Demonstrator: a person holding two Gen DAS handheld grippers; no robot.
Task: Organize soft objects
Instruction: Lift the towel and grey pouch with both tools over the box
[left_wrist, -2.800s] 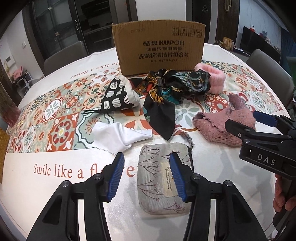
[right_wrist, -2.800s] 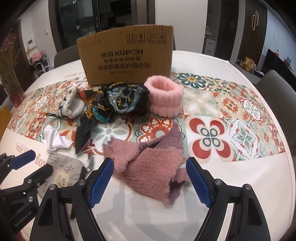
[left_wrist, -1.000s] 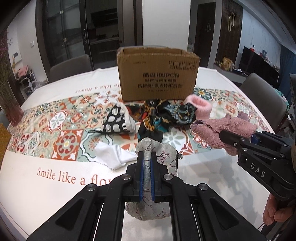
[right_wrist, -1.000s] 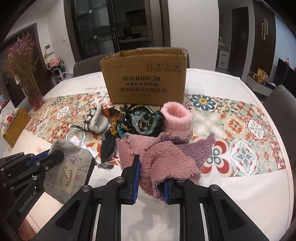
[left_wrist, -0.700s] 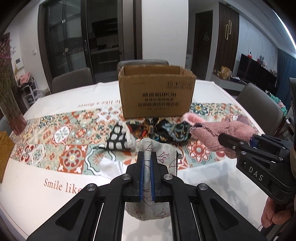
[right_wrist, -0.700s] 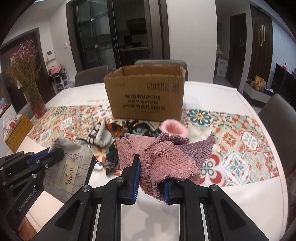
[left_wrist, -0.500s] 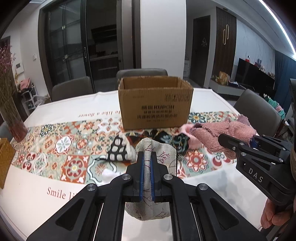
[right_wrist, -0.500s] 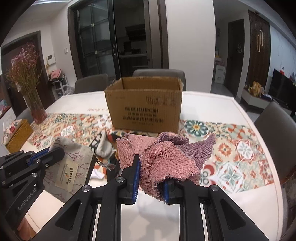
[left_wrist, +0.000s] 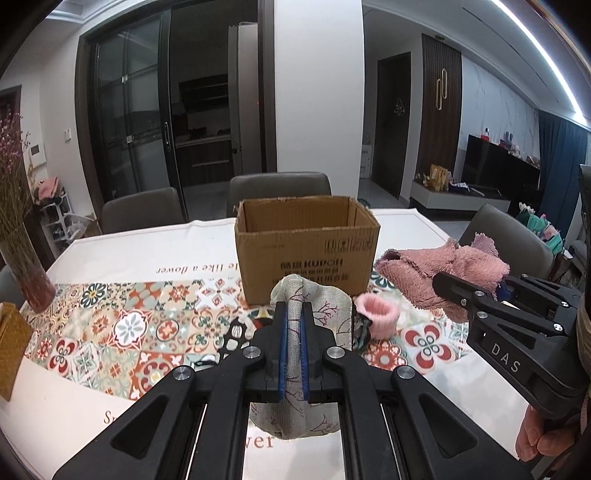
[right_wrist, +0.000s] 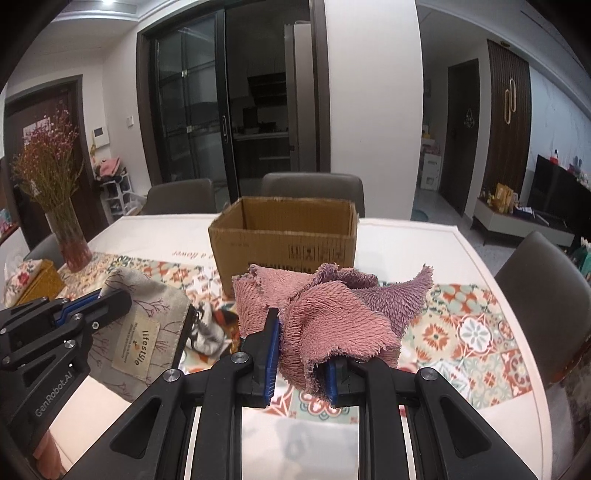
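Grey fabric pouch (left_wrist: 295, 314) pinched in the left gripper (left_wrist: 291, 354), held in the air above the tabletop (left_wrist: 122, 258). Pink fluffy towel (right_wrist: 332, 317) clamped in the right gripper (right_wrist: 301, 363), also raised. Open cardboard box (left_wrist: 306, 251) sits beyond both on the patterned runner (left_wrist: 110, 325). Pink headband (left_wrist: 376, 314) lies near the box. Vase of dried flowers (right_wrist: 70, 229) at far left.
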